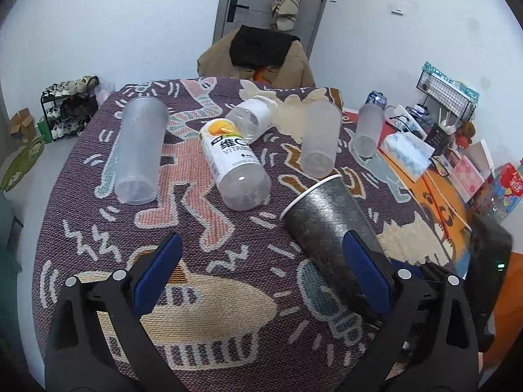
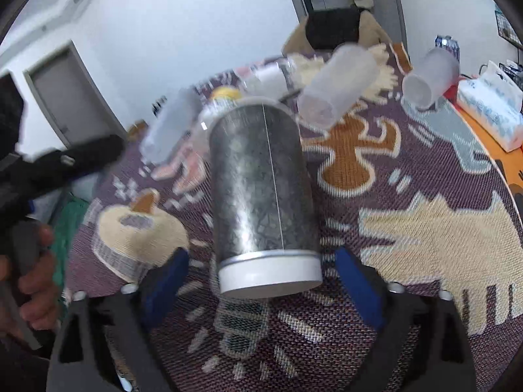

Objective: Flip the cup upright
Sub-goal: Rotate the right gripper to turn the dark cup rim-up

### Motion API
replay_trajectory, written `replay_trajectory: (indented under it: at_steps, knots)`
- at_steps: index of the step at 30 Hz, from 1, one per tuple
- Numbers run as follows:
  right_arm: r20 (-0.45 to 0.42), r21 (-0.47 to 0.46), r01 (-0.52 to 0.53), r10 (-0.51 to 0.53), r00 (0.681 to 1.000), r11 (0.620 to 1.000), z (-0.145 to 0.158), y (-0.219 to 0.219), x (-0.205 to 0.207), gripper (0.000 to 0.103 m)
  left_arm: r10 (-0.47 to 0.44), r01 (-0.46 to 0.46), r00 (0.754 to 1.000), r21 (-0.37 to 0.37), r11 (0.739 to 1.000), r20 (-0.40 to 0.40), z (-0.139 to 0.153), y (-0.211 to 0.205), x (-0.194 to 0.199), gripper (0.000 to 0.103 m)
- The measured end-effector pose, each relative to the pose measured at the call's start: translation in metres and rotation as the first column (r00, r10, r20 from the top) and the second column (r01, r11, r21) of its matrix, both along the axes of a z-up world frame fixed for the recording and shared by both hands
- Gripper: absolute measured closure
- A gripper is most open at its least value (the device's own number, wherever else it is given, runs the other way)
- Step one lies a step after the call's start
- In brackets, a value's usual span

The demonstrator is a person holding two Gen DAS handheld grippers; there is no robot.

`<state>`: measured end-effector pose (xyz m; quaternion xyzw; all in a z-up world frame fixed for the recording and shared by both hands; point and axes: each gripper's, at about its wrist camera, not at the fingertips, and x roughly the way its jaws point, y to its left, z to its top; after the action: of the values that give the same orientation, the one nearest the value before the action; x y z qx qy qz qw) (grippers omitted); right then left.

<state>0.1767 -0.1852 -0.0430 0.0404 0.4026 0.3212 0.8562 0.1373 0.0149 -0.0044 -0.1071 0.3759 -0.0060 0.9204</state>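
A dark grey paper cup with a crackle pattern (image 1: 330, 225) lies on its side on the patterned tablecloth (image 1: 228, 261), its white-rimmed mouth facing away in the left wrist view. My left gripper (image 1: 264, 261) is open and empty, its right finger (image 1: 366, 274) in front of the cup's lower part. In the right wrist view the cup (image 2: 258, 179) lies with its white base toward the camera, between the fingers of my open right gripper (image 2: 261, 277), which does not clamp it.
Several frosted plastic cups (image 1: 139, 153) (image 1: 318, 137) (image 1: 367, 130) and two clear bottles (image 1: 235, 163) (image 1: 251, 117) lie on the cloth. A tissue pack (image 1: 408, 153) and clutter sit along the right side. A chair with a coat (image 1: 258, 55) stands behind the table.
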Motion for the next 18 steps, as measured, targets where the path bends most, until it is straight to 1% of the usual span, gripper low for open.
replay_trajectory:
  at_steps: [1, 3, 7, 10, 13, 18]
  knots:
    - [0.006, 0.017, -0.007, 0.007, 1.000, 1.000, 0.004, -0.005, -0.001, 0.010, -0.007, 0.007, 1.000, -0.008, 1.000, -0.001, 0.001, -0.001, 0.002, 0.006]
    - [0.011, 0.052, -0.007, 0.006, 1.000, 0.999, 0.011, -0.018, 0.000, 0.010, -0.031, 0.031, 1.000, -0.050, 0.998, -0.006, 0.002, -0.003, 0.007, 0.006]
    - [0.028, 0.086, 0.006, -0.008, 1.000, 0.996, 0.020, -0.039, -0.001, 0.010, -0.067, 0.064, 0.998, -0.100, 0.993, -0.021, 0.000, -0.010, 0.018, 0.006]
    - [0.051, 0.091, 0.020, -0.024, 0.998, 0.996, 0.025, -0.053, -0.004, 0.010, -0.104, 0.098, 0.994, -0.132, 0.986, -0.037, -0.003, -0.019, 0.029, 0.006]
    - [0.058, 0.097, 0.034, -0.040, 0.998, 0.995, 0.026, -0.065, -0.004, 0.010, -0.136, 0.122, 0.989, -0.183, 0.975, -0.063, -0.008, -0.025, 0.041, 0.006]
    - [0.083, 0.065, 0.069, -0.074, 0.994, 0.996, 0.025, -0.082, -0.004, 0.008, -0.186, 0.143, 0.973, -0.277, 0.950, -0.137, -0.027, -0.034, 0.063, 0.006]
